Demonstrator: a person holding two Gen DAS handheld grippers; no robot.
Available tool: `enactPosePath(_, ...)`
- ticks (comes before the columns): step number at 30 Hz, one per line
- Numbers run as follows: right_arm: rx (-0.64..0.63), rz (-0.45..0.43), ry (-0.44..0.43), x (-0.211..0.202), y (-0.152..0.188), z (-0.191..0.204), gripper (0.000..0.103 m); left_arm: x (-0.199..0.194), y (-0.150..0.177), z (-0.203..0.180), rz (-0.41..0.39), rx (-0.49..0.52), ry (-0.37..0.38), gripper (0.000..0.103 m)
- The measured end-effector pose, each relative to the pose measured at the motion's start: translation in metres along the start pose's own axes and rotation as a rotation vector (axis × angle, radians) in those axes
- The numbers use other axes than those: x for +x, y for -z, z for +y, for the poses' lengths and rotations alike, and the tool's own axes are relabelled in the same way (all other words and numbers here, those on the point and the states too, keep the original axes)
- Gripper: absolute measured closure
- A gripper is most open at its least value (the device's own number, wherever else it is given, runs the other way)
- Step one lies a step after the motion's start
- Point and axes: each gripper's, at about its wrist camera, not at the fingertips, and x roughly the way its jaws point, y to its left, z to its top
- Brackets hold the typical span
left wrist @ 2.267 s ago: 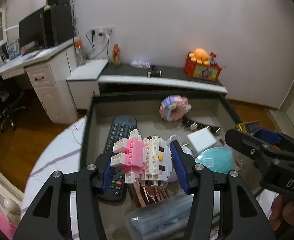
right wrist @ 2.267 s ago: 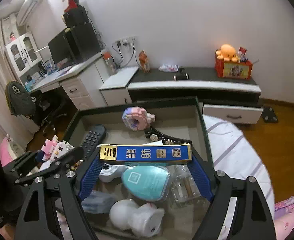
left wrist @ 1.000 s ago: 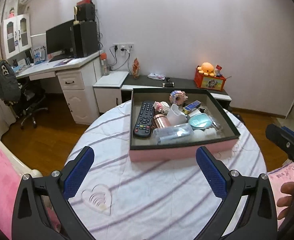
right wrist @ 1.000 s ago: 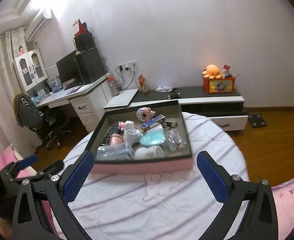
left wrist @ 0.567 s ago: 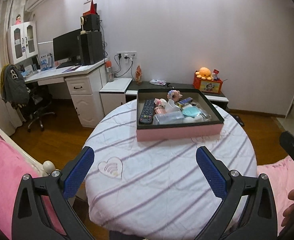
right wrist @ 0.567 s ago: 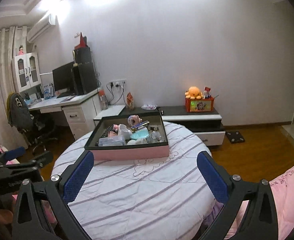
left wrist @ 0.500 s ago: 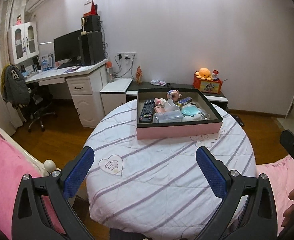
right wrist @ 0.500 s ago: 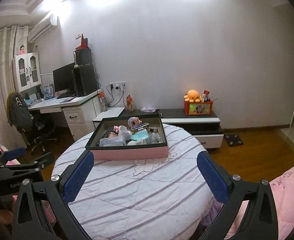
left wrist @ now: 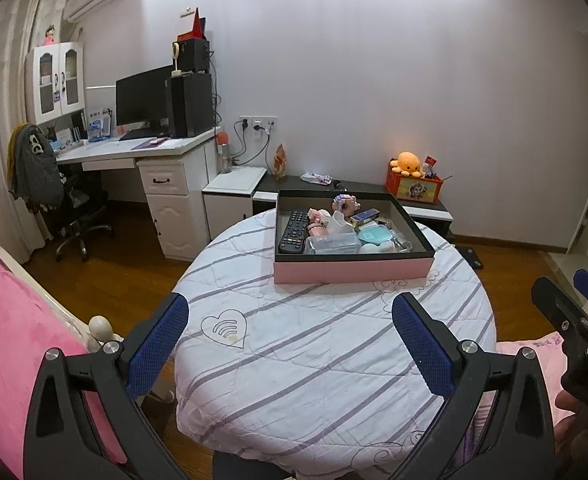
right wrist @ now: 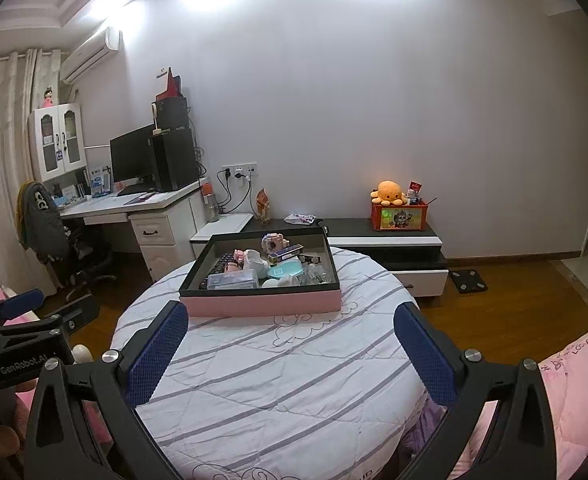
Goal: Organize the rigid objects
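We saw a plain white wall (right wrist: 373, 120), a wooden floor (right wrist: 513, 300), a white desk (left wrist: 142, 156) carrying a monitor (left wrist: 144, 96), a low dark cabinet (right wrist: 381, 236), and bright ceiling light.

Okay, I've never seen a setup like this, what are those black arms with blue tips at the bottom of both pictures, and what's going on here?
Those are two hand-held grippers, one in each of a person's hands; there is no robot. Each carries a wide-angle camera looking forward along its two fingers, so you get one picture per hand. The left gripper fills the bottom of the left wrist view, and the right gripper does the same in the right wrist view. Both are open and hold nothing. Ahead is a round table under a striped quilted cover. On it sits a pink box with a dark inside, filled with small things: a remote control, a block toy, a teal case and more. Behind are a desk and a low cabinet.
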Motion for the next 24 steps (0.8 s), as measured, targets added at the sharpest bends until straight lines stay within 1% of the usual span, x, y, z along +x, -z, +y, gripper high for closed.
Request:
enactPosePath(7, 0.000, 0.017, -0.003, 0.005, 0.002, 0.002, 0.000, 0.000, 0.001, 0.002, -0.005, -0.007, -0.005, 0.000)
enactPosePath(15, -0.004, 0.026, 0.005, 0.009, 0.003, 0.003, 0.000, 0.003, 0.000, 0.004, 0.013, -0.020, 0.013, 0.000)
enactPosePath(24, -0.006, 0.043, 0.023, 0.015, 0.005, 0.003, 0.000, 0.005, 0.000, 0.007, 0.015, -0.023, -0.001, 0.000)
